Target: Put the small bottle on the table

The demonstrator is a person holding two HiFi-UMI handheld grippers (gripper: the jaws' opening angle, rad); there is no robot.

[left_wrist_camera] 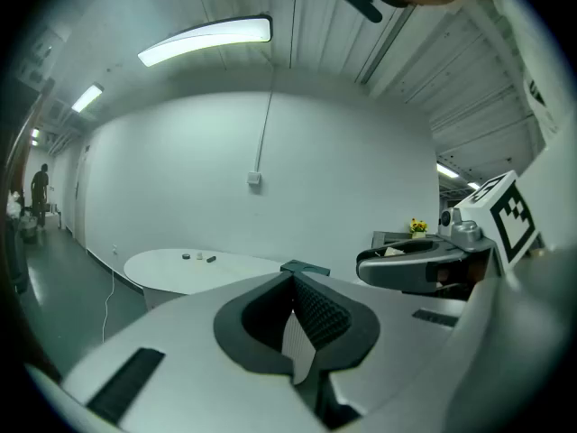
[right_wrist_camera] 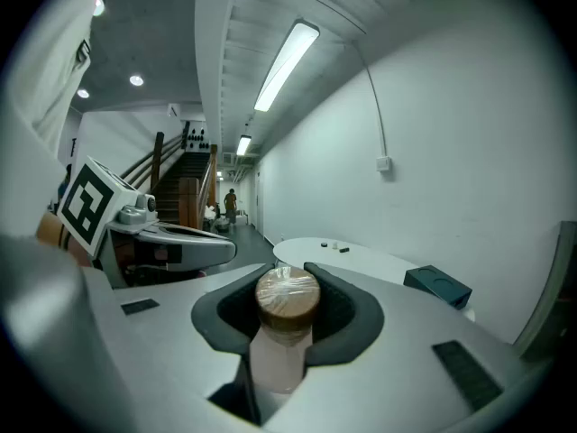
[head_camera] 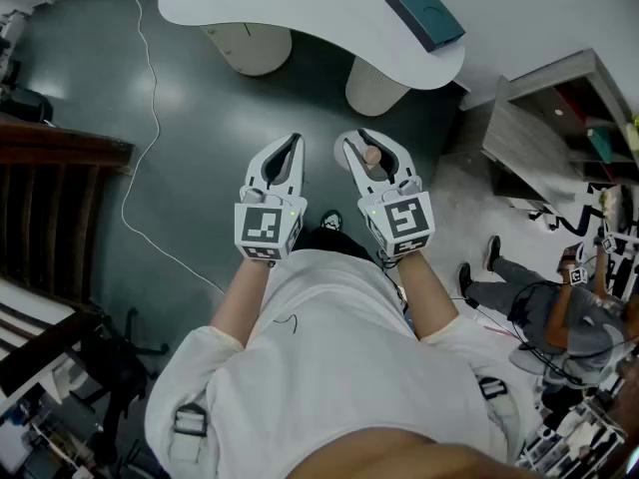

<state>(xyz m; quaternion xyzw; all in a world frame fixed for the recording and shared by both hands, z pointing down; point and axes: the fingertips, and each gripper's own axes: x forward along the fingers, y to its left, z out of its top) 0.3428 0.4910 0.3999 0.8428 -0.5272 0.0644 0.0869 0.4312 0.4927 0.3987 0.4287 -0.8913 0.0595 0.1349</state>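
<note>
My right gripper [head_camera: 363, 150] is shut on a small pale bottle [head_camera: 371, 156] with a brown cap. In the right gripper view the bottle [right_wrist_camera: 285, 332] stands upright between the dark pads [right_wrist_camera: 347, 318], cap uppermost. My left gripper [head_camera: 290, 150] hovers beside it, shut and holding nothing; its pads [left_wrist_camera: 315, 312] meet in the left gripper view. Both grippers hang over the dark floor, short of the white curved table [head_camera: 300, 3] ahead. That table shows again in the right gripper view as the white table [right_wrist_camera: 361, 258] and in the left gripper view as the table [left_wrist_camera: 194, 269].
A dark teal box [head_camera: 425, 14] lies on the table's right end. Two round pedestals [head_camera: 248, 46] carry the table. A white cable [head_camera: 150, 118] runs over the floor on the left, near wooden stairs [head_camera: 45, 208]. A shelf [head_camera: 559, 118] and a seated person [head_camera: 539, 302] are on the right.
</note>
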